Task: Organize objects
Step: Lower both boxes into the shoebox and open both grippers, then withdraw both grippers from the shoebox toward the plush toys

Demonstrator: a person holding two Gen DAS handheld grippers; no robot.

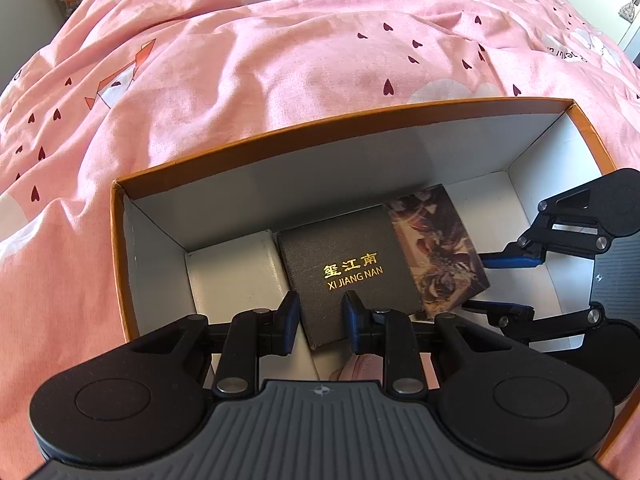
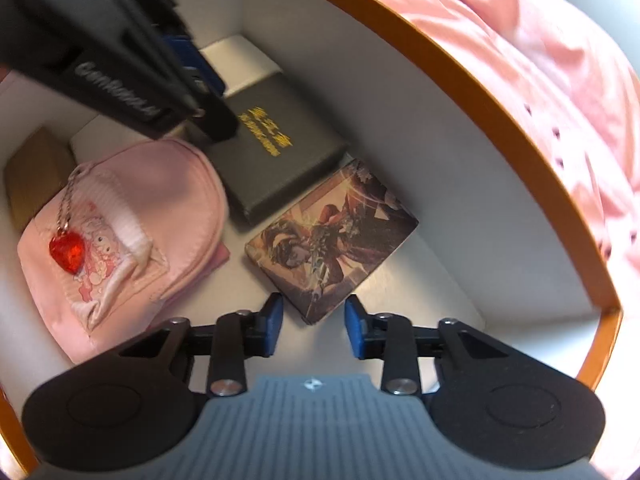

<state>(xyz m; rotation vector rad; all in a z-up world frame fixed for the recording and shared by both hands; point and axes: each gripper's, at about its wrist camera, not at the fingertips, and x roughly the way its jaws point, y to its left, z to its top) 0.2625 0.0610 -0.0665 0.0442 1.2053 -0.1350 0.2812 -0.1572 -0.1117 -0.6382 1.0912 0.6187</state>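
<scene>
Both tongs hang apart inside the orange-rimmed box (image 1: 208, 152) on the pink bed (image 1: 280, 60), gripping nothing. Left tongs (image 1: 320, 316) straddle the near end of the black case (image 1: 352, 272); right tongs (image 2: 314, 322) frame a corner of the illustrated card box (image 2: 332, 240), which lies just beside the case. A pink pouch (image 2: 132, 232) sits nearby. Judging from this, a good grasp means lowering squarely over each item's edges before closing, avoiding the box wall.

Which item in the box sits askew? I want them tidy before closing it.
The illustrated box lies turned at an angle to the black box beside it. Nothing looks spilled or damaged.
</scene>
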